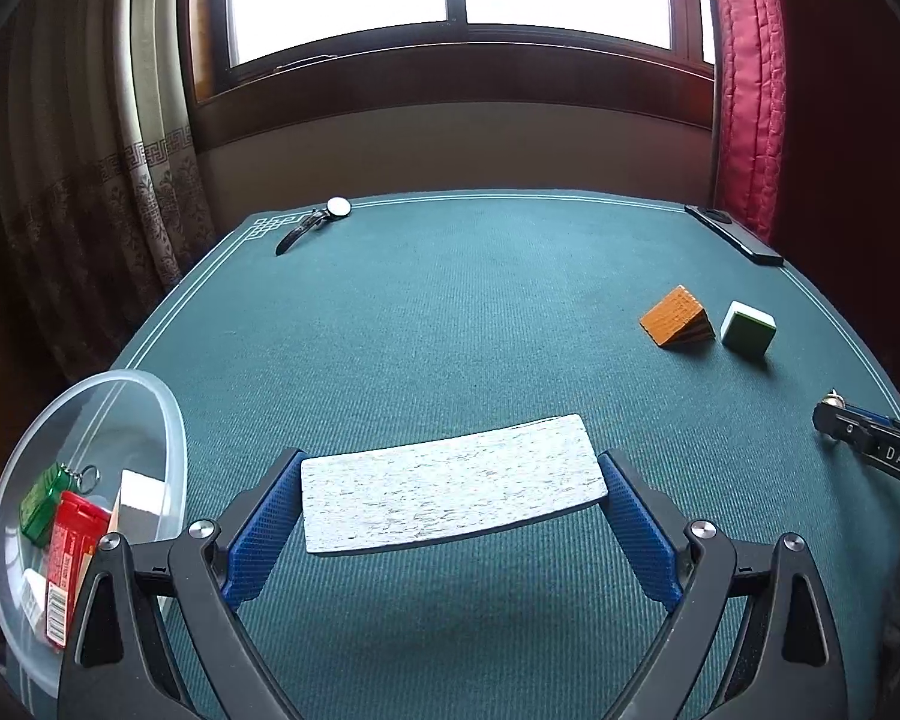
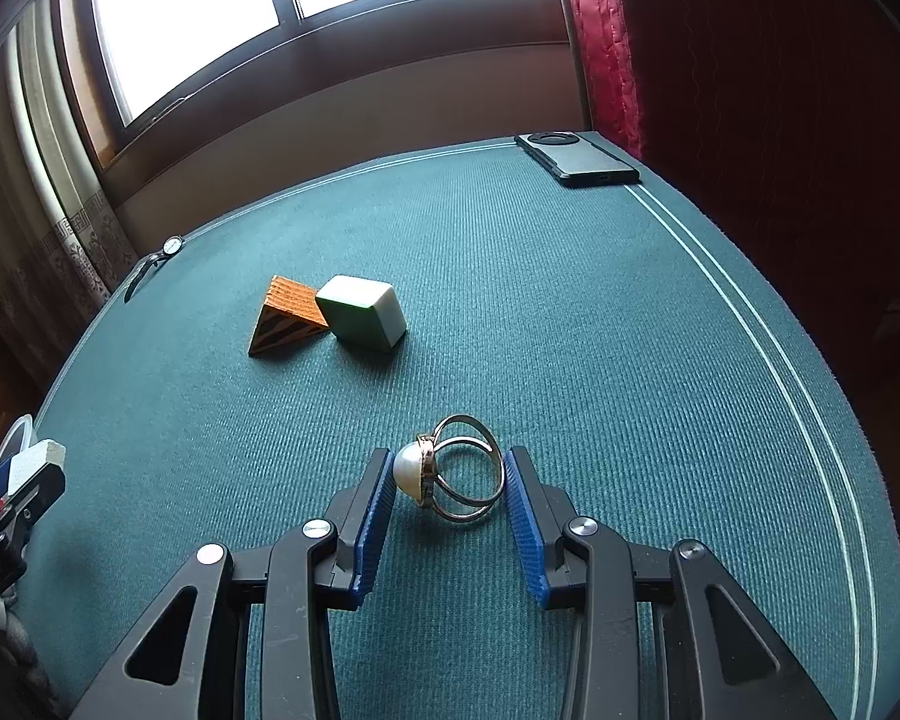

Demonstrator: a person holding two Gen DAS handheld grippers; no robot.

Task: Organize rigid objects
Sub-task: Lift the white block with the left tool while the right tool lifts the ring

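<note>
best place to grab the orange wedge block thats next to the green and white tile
Grip the orange wedge across its two flat striped triangular ends, coming down from above. The ribbed top slopes, so pads closing on it would likely slip, while the ends look parallel. Its right side nearly meets the green-and-white tile, so set the gripper fingers on the near and far ends, away from that gap.

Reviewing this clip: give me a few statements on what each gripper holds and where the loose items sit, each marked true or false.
1. The left hand-held gripper grips a speckled white slab. True.
2. The right hand-held gripper is clamped on the mahjong tile. False: a pearl ring sits between its jaws.
3. The clear bowl is empty. False: it holds a red box and a green box.
4. The orange wedge lies beside the tile. True.
</note>
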